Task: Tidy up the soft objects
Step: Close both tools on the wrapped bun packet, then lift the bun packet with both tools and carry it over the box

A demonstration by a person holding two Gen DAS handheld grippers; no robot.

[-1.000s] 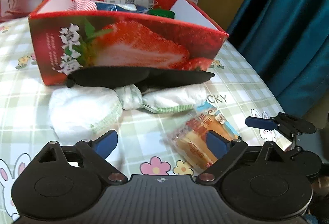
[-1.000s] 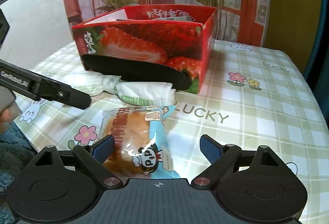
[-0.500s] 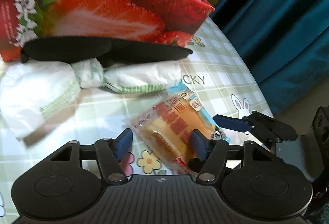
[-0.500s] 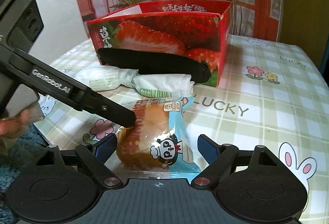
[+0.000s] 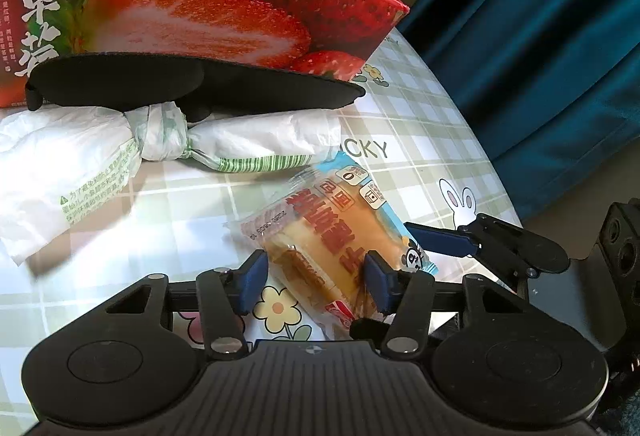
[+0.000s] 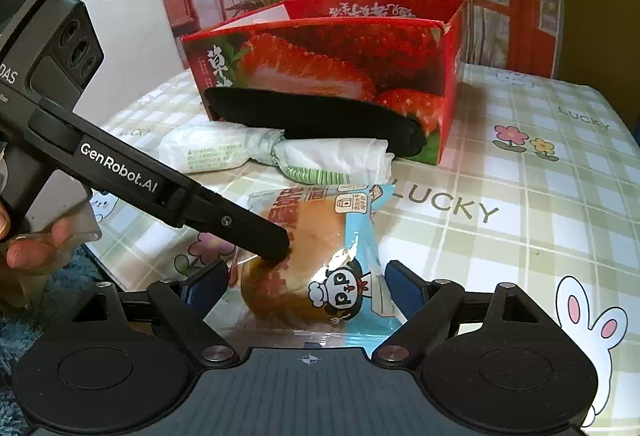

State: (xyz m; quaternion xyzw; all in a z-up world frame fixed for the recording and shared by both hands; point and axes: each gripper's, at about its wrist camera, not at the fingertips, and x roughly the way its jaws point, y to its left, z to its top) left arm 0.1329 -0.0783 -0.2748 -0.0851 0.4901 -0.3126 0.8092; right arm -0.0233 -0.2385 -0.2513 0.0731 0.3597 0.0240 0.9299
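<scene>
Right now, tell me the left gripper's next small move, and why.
Probably close the left gripper a little further: the bread packet lies between its fingers, still short of the left one. The right gripper also straddles it, open.

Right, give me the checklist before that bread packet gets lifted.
1. Bread packet lies inside the left claw: ok.
2. Left claw grips it firmly: cannot tell.
3. Right claw is clear of the packet: not ok, it straddles it, open.
4. Strawberry box top is open: ok.
5. Room left in the box: cannot tell.
</scene>
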